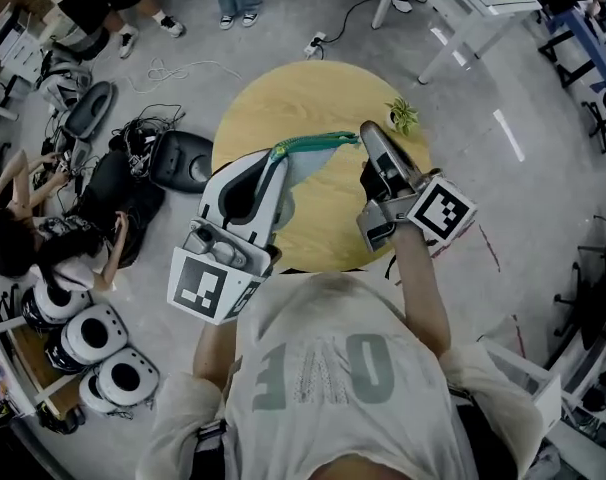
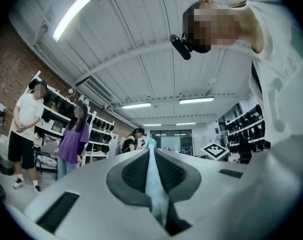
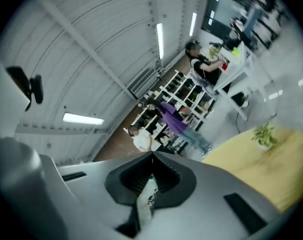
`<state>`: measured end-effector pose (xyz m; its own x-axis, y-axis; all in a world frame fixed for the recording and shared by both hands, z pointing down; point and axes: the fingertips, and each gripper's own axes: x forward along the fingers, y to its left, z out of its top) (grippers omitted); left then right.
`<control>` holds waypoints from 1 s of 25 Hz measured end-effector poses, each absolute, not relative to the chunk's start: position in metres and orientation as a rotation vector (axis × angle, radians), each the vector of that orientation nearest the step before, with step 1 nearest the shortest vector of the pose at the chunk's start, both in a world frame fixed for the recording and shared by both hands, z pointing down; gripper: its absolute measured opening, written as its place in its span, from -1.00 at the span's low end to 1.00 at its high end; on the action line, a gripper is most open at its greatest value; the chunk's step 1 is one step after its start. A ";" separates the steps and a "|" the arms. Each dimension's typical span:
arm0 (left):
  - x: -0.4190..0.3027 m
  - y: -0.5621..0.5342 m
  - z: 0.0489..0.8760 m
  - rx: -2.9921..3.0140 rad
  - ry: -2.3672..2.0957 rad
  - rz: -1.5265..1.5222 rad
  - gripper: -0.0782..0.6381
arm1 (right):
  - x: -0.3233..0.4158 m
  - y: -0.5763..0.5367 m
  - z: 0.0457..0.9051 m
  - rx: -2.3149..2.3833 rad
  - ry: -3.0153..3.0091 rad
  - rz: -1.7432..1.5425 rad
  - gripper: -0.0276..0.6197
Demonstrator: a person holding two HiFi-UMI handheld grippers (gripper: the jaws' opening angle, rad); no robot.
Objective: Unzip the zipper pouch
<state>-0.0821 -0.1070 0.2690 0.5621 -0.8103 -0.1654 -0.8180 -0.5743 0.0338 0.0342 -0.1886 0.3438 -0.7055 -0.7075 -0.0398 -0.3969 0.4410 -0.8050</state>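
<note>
A light teal zipper pouch hangs in the air above the round wooden table, stretched between my two grippers. My left gripper is shut on the pouch's left end; in the left gripper view, pale blue fabric runs pinched along the closed jaws up to the tips. My right gripper is shut on the right end of the zipper edge. In the right gripper view a pale piece with a small metal part sits between the closed jaws; whether it is the pull tab I cannot tell.
A small potted plant stands at the table's right rim. Cables and a power strip lie on the floor behind the table. Black gear and seated people fill the left side, round white devices the lower left. A white desk stands upper right.
</note>
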 end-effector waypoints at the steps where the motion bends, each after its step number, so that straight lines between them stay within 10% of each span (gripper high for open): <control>1: -0.081 -0.105 0.267 -2.727 1.415 0.243 -0.67 | 0.037 -0.191 0.347 -0.983 2.358 -1.118 -0.82; 20: -0.063 -0.106 0.306 -2.792 1.391 0.000 -0.67 | 0.070 -0.185 0.356 -1.176 2.462 -0.936 -0.82; 25: -0.053 -0.110 0.316 -2.824 1.361 -0.036 -0.67 | 0.078 -0.176 0.347 -1.232 2.549 -0.809 -0.53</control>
<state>-0.0534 -0.1099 0.3161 0.6229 -0.7821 0.0180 -0.7819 -0.6232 -0.0158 0.0779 -0.1758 0.3466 -0.6338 -0.7713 0.0584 -0.6637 0.5034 -0.5533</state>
